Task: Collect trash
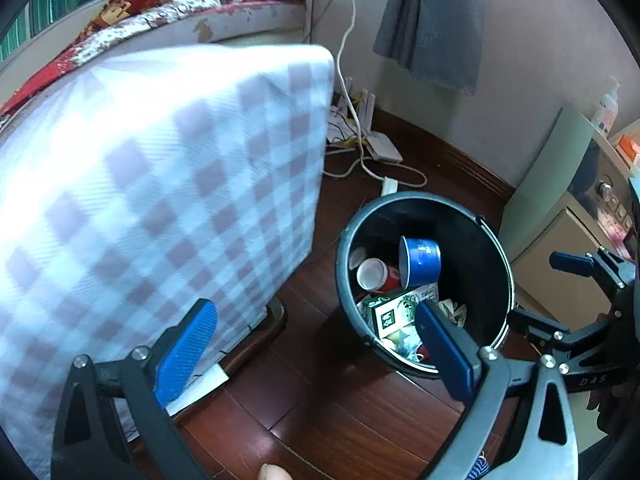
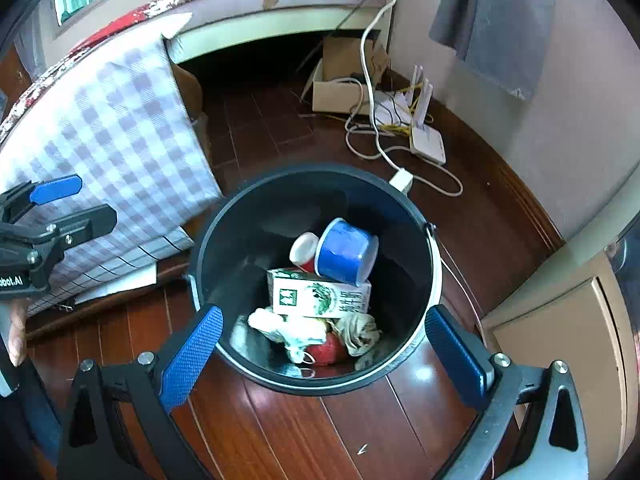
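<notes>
A black round bin stands on the wooden floor; it also shows in the left wrist view. Inside lie a blue cup, a red-and-white cup, a green-and-white carton, crumpled tissue and a red scrap. My right gripper is open and empty, hovering over the bin's near rim. My left gripper is open and empty, to the left of the bin beside the checked mattress; it also shows in the right wrist view.
A checked mattress leans at the left against the bed. A white router, cables and a power strip lie on the floor behind the bin. A cardboard box sits under the bed. A beige cabinet stands right.
</notes>
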